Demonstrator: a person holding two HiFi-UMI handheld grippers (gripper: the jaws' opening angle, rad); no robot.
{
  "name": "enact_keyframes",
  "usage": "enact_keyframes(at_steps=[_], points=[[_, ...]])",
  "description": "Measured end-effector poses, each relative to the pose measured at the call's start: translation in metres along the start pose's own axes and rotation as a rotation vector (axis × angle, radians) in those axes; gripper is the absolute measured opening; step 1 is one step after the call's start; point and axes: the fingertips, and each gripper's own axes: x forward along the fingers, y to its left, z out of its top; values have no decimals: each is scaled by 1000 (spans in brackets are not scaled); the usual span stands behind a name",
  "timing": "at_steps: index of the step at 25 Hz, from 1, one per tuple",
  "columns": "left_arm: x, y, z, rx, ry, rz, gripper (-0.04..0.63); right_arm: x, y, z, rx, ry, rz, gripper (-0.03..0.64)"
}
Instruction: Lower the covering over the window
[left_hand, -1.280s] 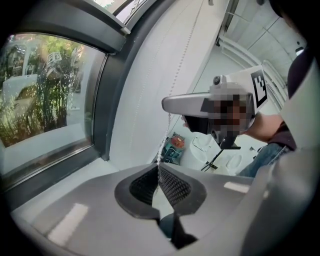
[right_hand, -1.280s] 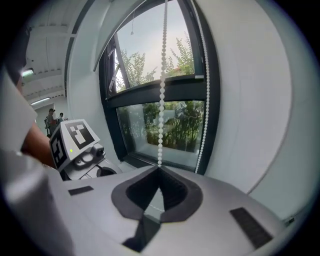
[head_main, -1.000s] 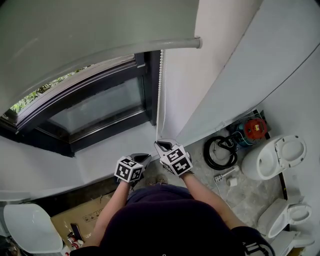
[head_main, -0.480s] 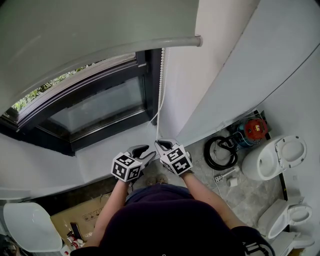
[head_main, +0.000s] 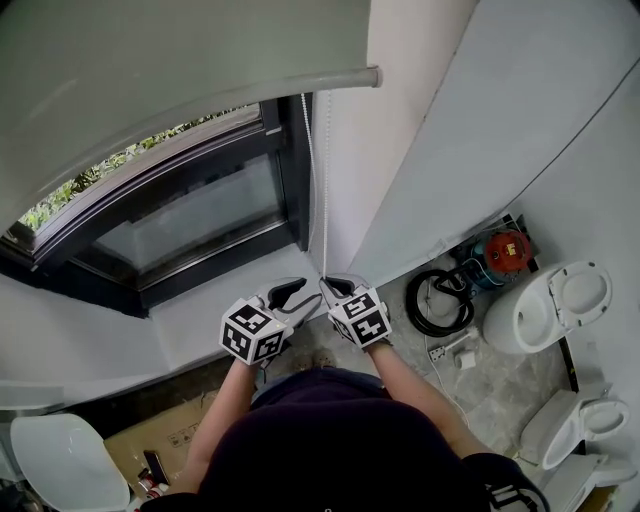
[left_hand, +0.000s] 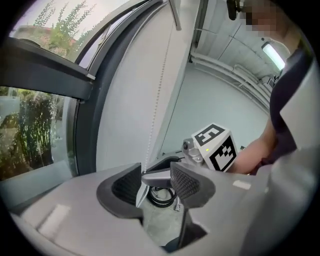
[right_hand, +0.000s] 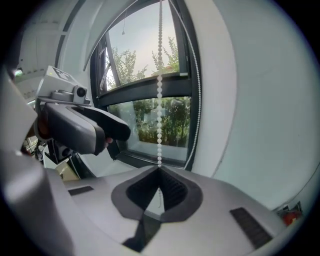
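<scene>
The grey roller blind (head_main: 180, 60) covers the upper window, its bottom rail (head_main: 300, 88) above the dark-framed pane (head_main: 190, 215). A white bead chain (head_main: 315, 190) hangs by the right frame. My right gripper (head_main: 333, 287) is shut on the chain (right_hand: 159, 100), pinching it at the closed tips (right_hand: 160, 172). My left gripper (head_main: 288, 293) stands just left of it, and its jaws have just been opening. In the left gripper view its pads (left_hand: 185, 181) stand apart with nothing pressed between them (left_hand: 155, 182). The chain (left_hand: 156, 110) runs down beyond them.
The white wall (head_main: 400, 150) stands right of the window, the sill (head_main: 190, 315) below it. On the floor lie a black hose coil (head_main: 432, 300), a red device (head_main: 505, 247), two toilets (head_main: 550, 305), a cardboard box (head_main: 160, 435) and a white seat (head_main: 50, 465).
The left gripper has opened and risen beside the right gripper. The right gripper stays shut on the chain and has shifted a little.
</scene>
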Motion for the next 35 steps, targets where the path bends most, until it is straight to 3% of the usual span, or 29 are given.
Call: enact_keyframes(at_steps=[15,22,35], points=[[34,-60,45,112,-71,-138,169,-52,-23,-27,64,-29,-116,12],[48,-79,67,163,-103,-168,169,-69,-24,-37,72,-37,-146,12],[67,-103,72,202,-87,-222,169,-99,-35,-52,104,-56,-218,12]])
